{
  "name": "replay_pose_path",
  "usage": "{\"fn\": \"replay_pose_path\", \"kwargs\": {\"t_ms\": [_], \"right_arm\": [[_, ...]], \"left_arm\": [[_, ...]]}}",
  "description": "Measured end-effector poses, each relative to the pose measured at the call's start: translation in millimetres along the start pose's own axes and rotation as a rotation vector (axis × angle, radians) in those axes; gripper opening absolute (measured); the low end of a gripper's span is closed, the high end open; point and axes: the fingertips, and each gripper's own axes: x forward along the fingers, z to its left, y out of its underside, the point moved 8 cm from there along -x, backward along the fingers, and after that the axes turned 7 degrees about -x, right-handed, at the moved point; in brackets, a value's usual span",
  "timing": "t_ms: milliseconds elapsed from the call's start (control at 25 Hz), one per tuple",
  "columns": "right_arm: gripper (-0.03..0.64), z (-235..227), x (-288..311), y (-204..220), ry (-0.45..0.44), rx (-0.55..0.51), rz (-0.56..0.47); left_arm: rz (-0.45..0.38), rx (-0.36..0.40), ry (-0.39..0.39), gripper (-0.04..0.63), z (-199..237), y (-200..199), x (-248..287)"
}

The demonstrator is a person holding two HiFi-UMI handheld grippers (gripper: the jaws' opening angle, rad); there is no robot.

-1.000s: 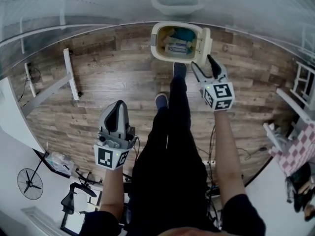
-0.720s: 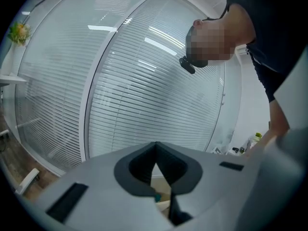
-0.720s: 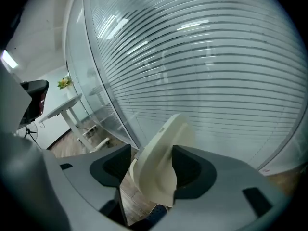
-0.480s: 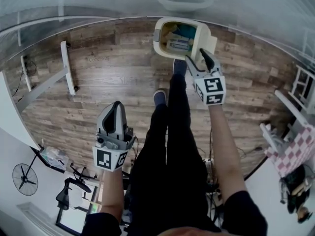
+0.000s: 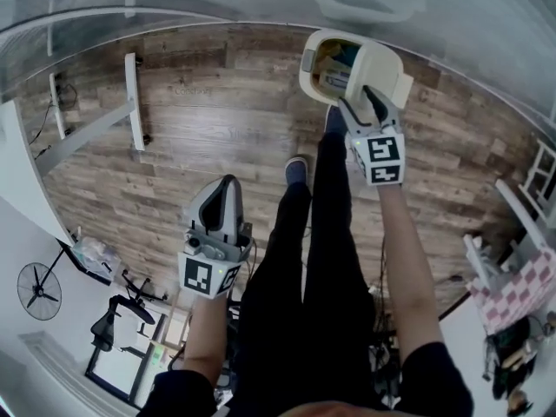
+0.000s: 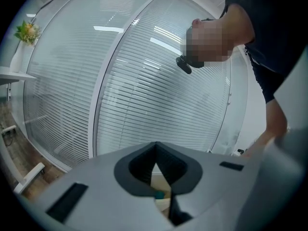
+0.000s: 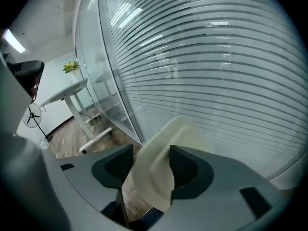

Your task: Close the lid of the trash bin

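Note:
The cream trash bin [image 5: 307,66] stands on the wood floor ahead of the person's feet. It is open, with blue and yellow rubbish inside. Its lid [image 5: 384,66] stands raised on the right side. My right gripper [image 5: 359,101] reaches down to it, and its jaws grip the lid's near edge. In the right gripper view the cream lid [image 7: 161,143] fills the gap between the dark pads [image 7: 190,170] of the right gripper [image 7: 151,153]. My left gripper [image 5: 223,200] hangs lower left, beside the legs, shut and empty. In its own view the left gripper [image 6: 155,146] has its jaw tips together.
A glass wall with blinds [image 5: 217,7] runs right behind the bin. White desk legs [image 5: 132,94] stand at the left, and a floor fan [image 5: 39,291] at the lower left. A checkered cloth [image 5: 521,276] lies at the right. The person's legs [image 5: 321,189] fill the middle.
My right gripper has moved forward and down onto the raised lid, and the lid's edge now sits between its jaws. The left gripper has hardly shifted.

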Motion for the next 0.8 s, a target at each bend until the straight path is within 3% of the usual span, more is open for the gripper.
{"fn": "replay_pose_path", "kwargs": {"t_ms": [200,480,800], "right_arm": [[0.23,14.2,21.0,-2.4,-0.039,-0.026,0.029],[0.215,21.6,47.4,1.3,-0.089,-0.014,0.05],[0.159,24.0,75.4,7.9,-0.094,0.003,0.082]], "left_arm": [[-0.013,-0.018,-0.019,0.006,11.4,-6.3,-6.2],[-0.065,-0.126,-0.067,0.006,26.8,-10.6,-6.4],[-0.015,-0.049,-0.048,0.006,27.2,-1.0,1.5]]}}
